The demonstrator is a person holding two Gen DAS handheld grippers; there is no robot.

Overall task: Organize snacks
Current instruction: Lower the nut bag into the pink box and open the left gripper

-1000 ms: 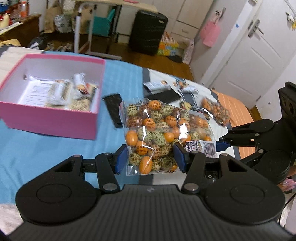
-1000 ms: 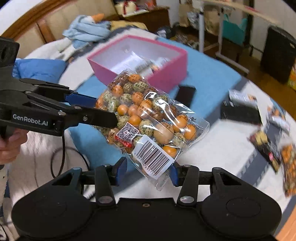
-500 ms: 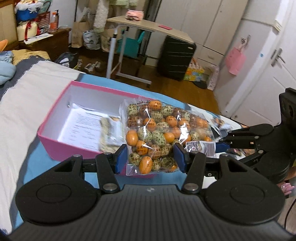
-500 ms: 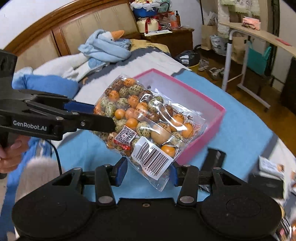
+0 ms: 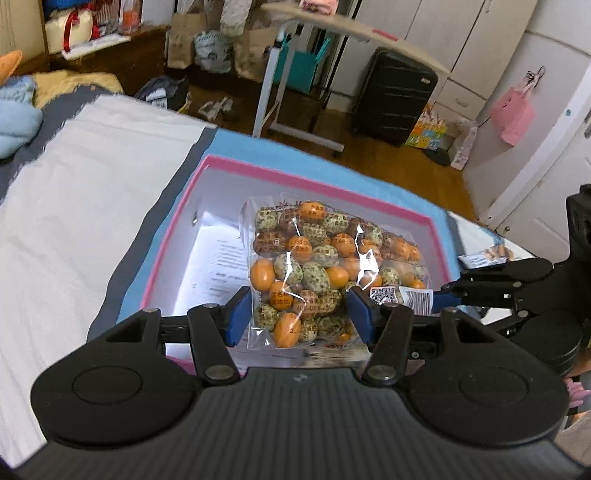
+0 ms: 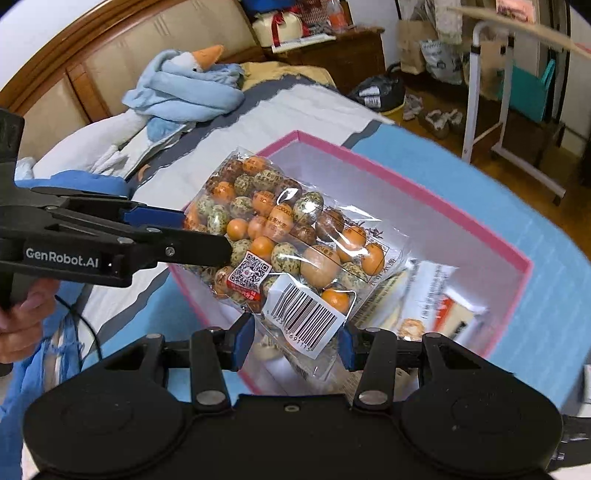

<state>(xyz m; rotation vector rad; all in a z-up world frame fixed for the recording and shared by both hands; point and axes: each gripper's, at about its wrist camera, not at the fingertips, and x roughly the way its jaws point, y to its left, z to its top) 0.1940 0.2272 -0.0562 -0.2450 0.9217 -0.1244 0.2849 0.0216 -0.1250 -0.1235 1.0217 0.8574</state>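
A clear bag of orange and speckled egg-shaped snacks (image 5: 321, 266) (image 6: 288, 240) hangs in the air over the open pink box (image 5: 317, 173) (image 6: 406, 184). My left gripper (image 5: 297, 314) (image 6: 203, 236) grips the bag's near end in its own view, and its jaws are opening slightly with the bag still between the blue pads. My right gripper (image 6: 295, 339) (image 5: 448, 290) is shut on the barcode corner of the same bag. The box holds a printed sheet and a few snack packets (image 6: 436, 295).
The box sits on a blue cloth (image 6: 554, 295) over a white bed. A blue plush goose (image 6: 184, 85) lies by the wooden headboard. Beyond the bed stand a rolling side table (image 5: 332, 33) and a black suitcase (image 5: 391, 99). A hand (image 6: 22, 325) holds the left gripper.
Both grippers carried the bag sideways together, from over the blue cloth beside the box to above its open inside. The loose packets on the bed have left view.
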